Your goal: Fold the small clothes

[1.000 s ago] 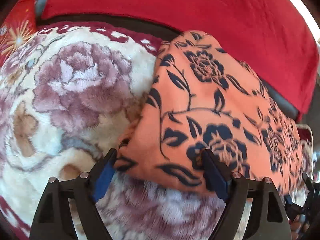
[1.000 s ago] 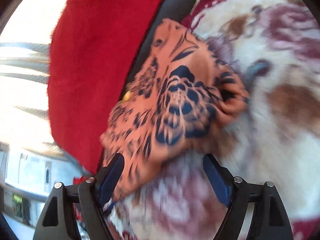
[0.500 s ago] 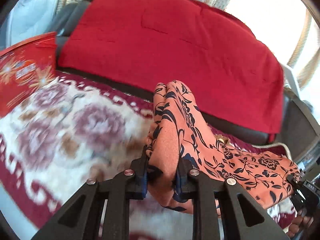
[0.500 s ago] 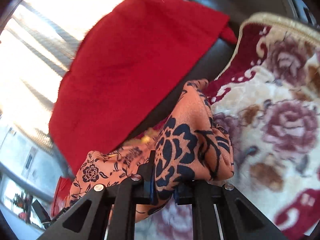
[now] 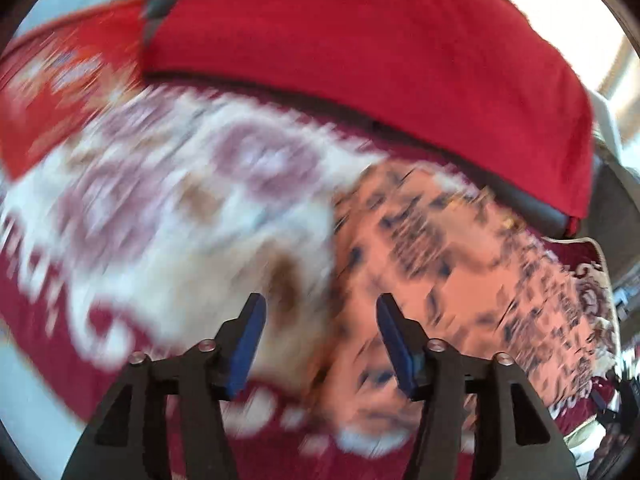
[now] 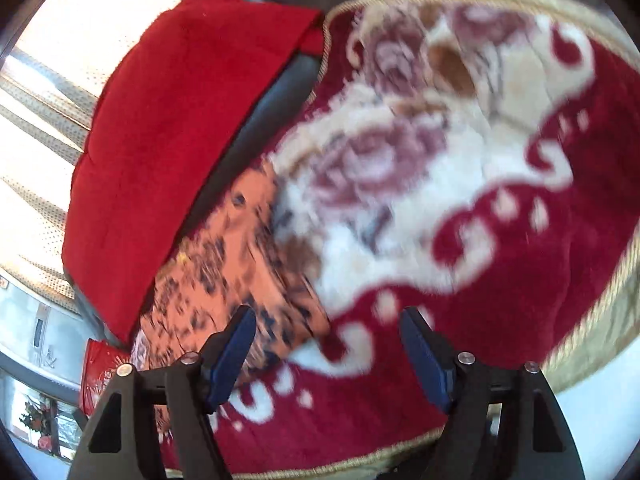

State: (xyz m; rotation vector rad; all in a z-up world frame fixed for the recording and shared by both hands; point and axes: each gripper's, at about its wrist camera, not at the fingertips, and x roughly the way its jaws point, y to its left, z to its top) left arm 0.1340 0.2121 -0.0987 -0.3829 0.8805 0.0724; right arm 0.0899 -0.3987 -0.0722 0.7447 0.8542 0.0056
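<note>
While both sets of jaws are just opening again with nothing between them, the left gripper is hovering nearer the orange garment (blurred), lying centre-right; for the right gripper it is stretching lower left toward the red cushion.

Both tools tilt downward, jaws apart and nothing between them: the left tool and right tool have just been opening.

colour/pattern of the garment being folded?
Orange with a dark navy floral print: garment. Both views are blurred; the left wrist view shows the most of it.
</note>
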